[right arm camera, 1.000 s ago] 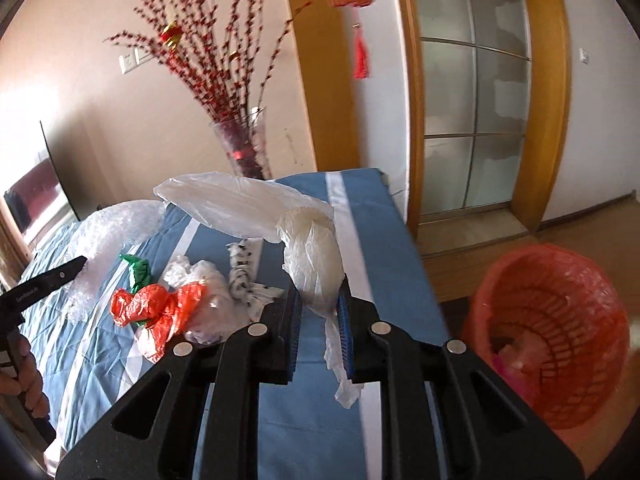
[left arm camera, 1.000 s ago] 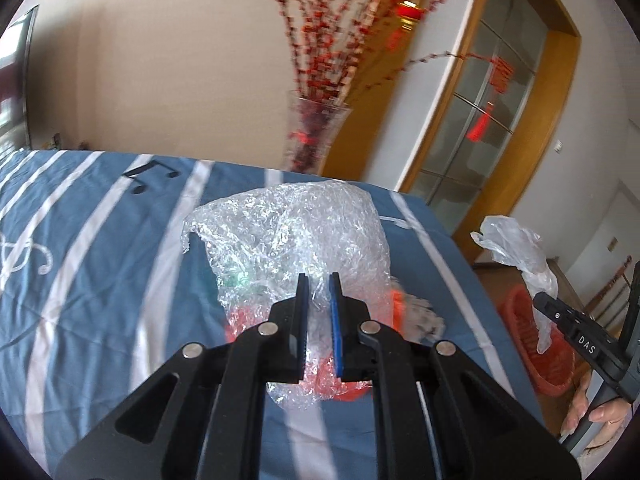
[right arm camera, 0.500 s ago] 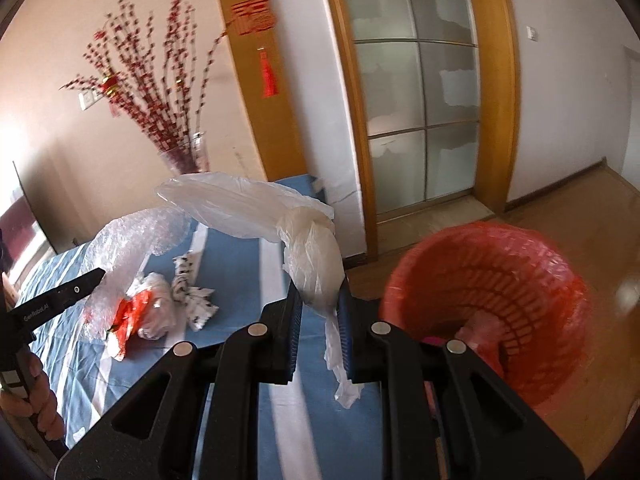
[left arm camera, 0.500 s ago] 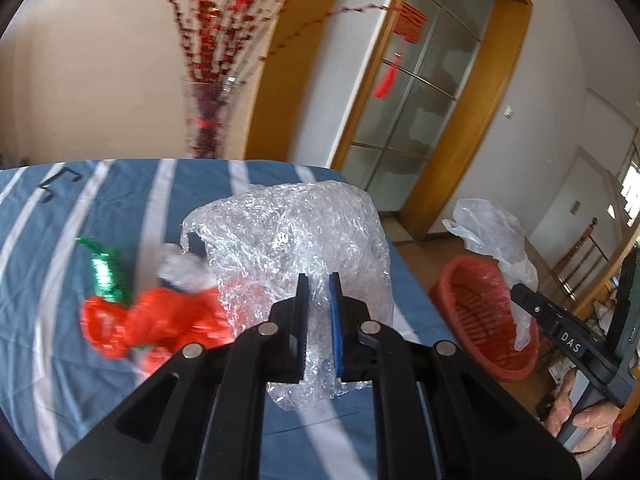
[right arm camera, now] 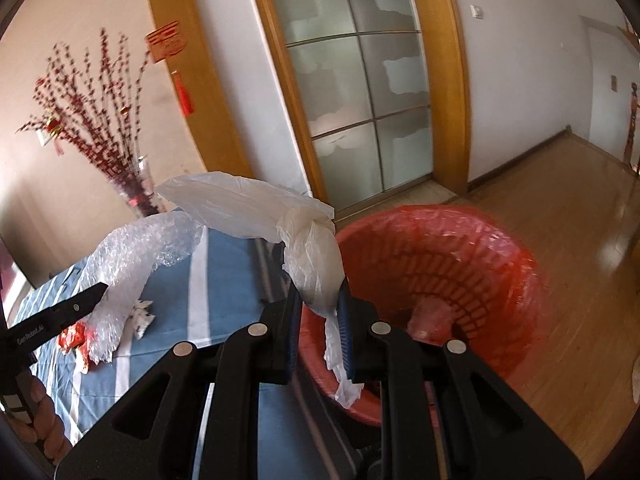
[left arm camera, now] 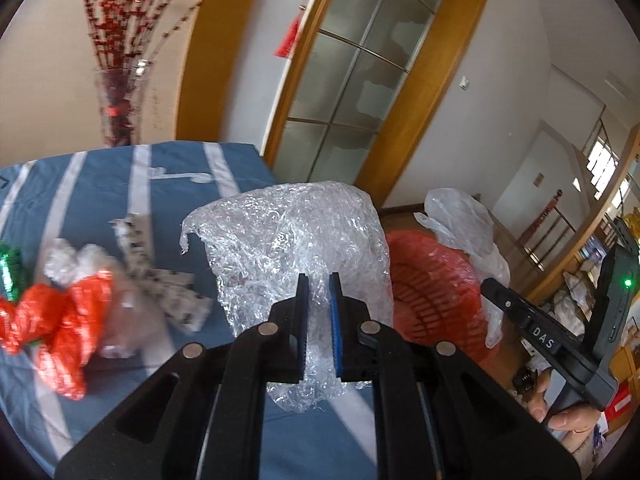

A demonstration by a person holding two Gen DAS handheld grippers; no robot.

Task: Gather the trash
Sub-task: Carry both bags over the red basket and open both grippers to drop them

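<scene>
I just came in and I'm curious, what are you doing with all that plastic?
A person is tidying trash off the blue striped table. The left gripper is shut on a bubble wrap sheet, and the right gripper is shut on a knotted white plastic bag, near the red basket. Red wrappers lie on the table.

Both hand-held grippers have swung away from the bed (left arm camera: 100,192) toward the red basket (right arm camera: 440,264); the right one's knotted white plastic bag (right arm camera: 308,256) now hangs over its rim, the left's bubble wrap (left arm camera: 288,240) beside it.
</scene>
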